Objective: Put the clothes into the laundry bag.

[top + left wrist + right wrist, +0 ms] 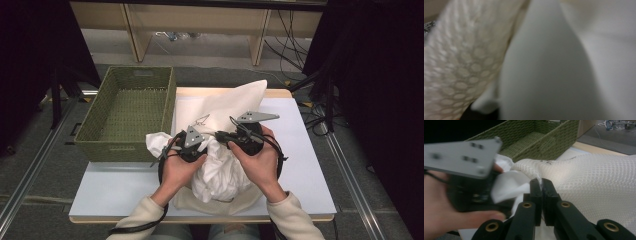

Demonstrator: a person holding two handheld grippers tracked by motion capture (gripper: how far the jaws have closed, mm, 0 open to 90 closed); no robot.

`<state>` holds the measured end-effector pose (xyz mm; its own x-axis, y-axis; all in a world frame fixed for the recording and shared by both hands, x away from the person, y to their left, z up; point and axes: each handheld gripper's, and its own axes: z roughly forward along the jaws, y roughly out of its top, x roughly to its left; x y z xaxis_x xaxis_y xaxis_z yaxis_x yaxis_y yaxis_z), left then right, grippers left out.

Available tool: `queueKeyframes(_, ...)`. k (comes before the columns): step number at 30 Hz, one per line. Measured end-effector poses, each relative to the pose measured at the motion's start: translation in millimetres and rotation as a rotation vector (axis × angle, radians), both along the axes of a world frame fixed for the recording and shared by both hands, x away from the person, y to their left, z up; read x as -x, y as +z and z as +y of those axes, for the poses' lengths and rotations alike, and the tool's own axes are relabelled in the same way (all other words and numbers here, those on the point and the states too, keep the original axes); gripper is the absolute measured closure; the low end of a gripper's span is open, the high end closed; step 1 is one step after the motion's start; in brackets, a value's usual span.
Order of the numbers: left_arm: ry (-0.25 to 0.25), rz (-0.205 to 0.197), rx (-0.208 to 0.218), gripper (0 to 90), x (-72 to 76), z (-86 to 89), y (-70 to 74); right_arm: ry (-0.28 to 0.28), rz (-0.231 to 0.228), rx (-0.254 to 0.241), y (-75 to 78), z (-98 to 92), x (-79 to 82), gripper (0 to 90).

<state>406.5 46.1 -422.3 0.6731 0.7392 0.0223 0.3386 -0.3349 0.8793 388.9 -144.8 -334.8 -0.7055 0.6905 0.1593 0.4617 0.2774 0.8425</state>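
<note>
Right gripper (pixel 541 185) clamped on mesh laundry bag (pixel 594 180) edge, beside green wicker basket (pixel 125 112). Left gripper (pixel 192 145) buried in white garment (pixel 220 172) — jaws hidden, closed by all signs — at bag's mouth, mid-table (pixel 310 170).

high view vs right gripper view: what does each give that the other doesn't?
High view alone: the whole white table, both sleeved forearms, the right gripper from above, and the floor and shelving beyond.

Right gripper view alone: its own black jaws close up, shut on the edge of the mesh bag, whose honeycomb weave is plain.

Both: the green woven basket, the white cloth bunched at the mesh bag, and the left gripper in its hand with the grey plate on top.
</note>
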Motion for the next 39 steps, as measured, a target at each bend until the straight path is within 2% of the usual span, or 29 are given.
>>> queueKeyframes(1,-0.012,-0.007,-0.010,76.8,0.9,0.9,1.3,-0.005,-0.002,0.008,-0.5,-1.1,-1.2,88.8)
queueKeyframes(3,-0.014,-0.010,0.009,71.1,7.2,1.3,5.1,-0.008,-0.007,-0.002,-1.8,-5.1,-4.9,88.8)
queueKeyframes(4,-0.015,-0.026,0.018,67.5,9.3,3.1,6.2,-0.009,-0.018,0.003,-1.3,-7.2,-6.1,88.8)
queueKeyframes(5,-0.023,-0.022,0.009,63.1,11.4,6.2,8.7,-0.033,-0.016,0.001,-0.9,-9.0,-6.3,88.7)
queueKeyframes(6,-0.034,-0.019,0.019,58.6,14.2,10.0,11.0,-0.029,-0.002,-0.010,-0.3,-10.5,-6.8,88.7)
queueKeyframes(7,-0.033,-0.020,0.029,54.3,16.4,12.3,12.5,-0.037,-0.008,0.001,-0.1,-12.2,-7.1,88.7)
queueKeyframes(9,-0.041,-0.045,0.032,48.5,22.9,18.8,16.7,-0.032,-0.011,-0.003,-0.6,-12.2,-7.5,88.7)
queueKeyframes(10,-0.045,-0.035,0.034,44.6,28.2,22.2,19.6,-0.047,0.001,0.005,0.0,-12.1,-6.3,88.7)
queueKeyframes(12,-0.054,-0.057,0.020,39.9,38.4,29.1,26.5,-0.037,-0.013,0.011,-0.4,-12.3,-7.5,88.7)
queueKeyframes(13,-0.058,-0.059,0.031,37.6,44.0,32.3,29.7,-0.040,-0.016,0.012,-0.5,-12.3,-7.9,88.7)
queueKeyframes(15,-0.069,-0.081,0.031,35.0,53.7,40.0,37.1,-0.045,-0.004,0.011,-0.6,-12.8,-8.1,88.7)
queueKeyframes(17,-0.079,-0.095,0.005,33.5,60.6,46.6,41.6,-0.063,0.021,0.001,-0.1,-12.8,-6.8,88.7)
queueKeyframes(20,-0.090,-0.098,-0.043,31.2,63.5,53.7,41.5,-0.054,0.001,0.000,-1.7,-14.5,-9.8,88.7)
queueKeyframes(21,-0.081,-0.085,-0.055,31.3,61.3,54.4,37.7,-0.059,-0.001,0.014,-1.2,-15.9,-9.8,88.7)
queueKeyframes(22,-0.065,-0.070,-0.087,31.9,56.4,55.6,31.9,-0.058,0.011,0.002,-1.2,-15.6,-9.7,88.7)
queueKeyframes(23,-0.054,-0.069,-0.095,33.0,53.5,54.3,27.3,-0.059,0.016,0.005,-0.9,-15.5,-9.4,88.7)
queueKeyframes(24,-0.072,-0.073,-0.134,34.6,48.8,53.4,21.8,-0.060,0.007,0.011,-0.5,-15.8,-9.2,88.7)
queueKeyframes(26,-0.085,-0.040,-0.141,36.9,39.7,48.3,9.5,-0.054,0.013,0.001,-0.5,-13.9,-8.3,88.7)
queueKeyframes(27,-0.087,-0.063,-0.180,40.9,35.9,47.2,5.6,-0.058,0.022,0.009,0.1,-13.6,-7.3,88.7)
queueKeyframes(28,-0.084,-0.068,-0.199,45.9,33.0,45.6,2.8,-0.054,0.009,0.016,-1.2,-13.6,-8.6,88.7)
queueKeyframes(29,-0.085,-0.057,-0.204,49.3,30.7,45.1,1.4,-0.050,0.006,0.010,-2.6,-12.9,-9.2,88.7)
queueKeyframes(30,-0.081,-0.047,-0.193,54.9,28.7,44.9,0.5,-0.049,0.021,0.010,-3.2,-12.6,-9.5,88.7)
queueKeyframes(33,-0.078,-0.031,-0.178,72.2,26.8,44.5,-0.3,-0.059,0.022,0.014,-3.7,-13.1,-9.7,88.7)
queueKeyframes(34,-0.073,-0.008,-0.130,77.4,28.7,42.3,-0.6,-0.059,0.025,0.014,-3.7,-13.2,-9.8,88.7)
queueKeyframes(35,-0.076,-0.003,-0.118,82.6,29.6,42.1,0.1,-0.056,0.020,0.017,-3.8,-13.5,-10.3,88.7)
queueKeyframes(36,-0.065,0.005,-0.085,84.2,31.7,40.8,0.8,-0.056,0.017,0.019,-3.9,-13.7,-10.6,88.7)
queueKeyframes(37,-0.075,0.008,-0.079,85.0,33.3,42.2,3.4,-0.060,0.008,0.028,-3.6,-14.5,-10.7,88.7)
queueKeyframes(38,-0.069,0.011,-0.034,85.4,35.7,41.8,4.9,-0.058,0.006,0.029,-3.8,-14.5,-10.8,88.7)
queueKeyframes(39,-0.075,0.010,-0.016,85.6,37.7,43.7,8.0,-0.059,0.006,0.030,-3.9,-14.5,-10.8,88.7)
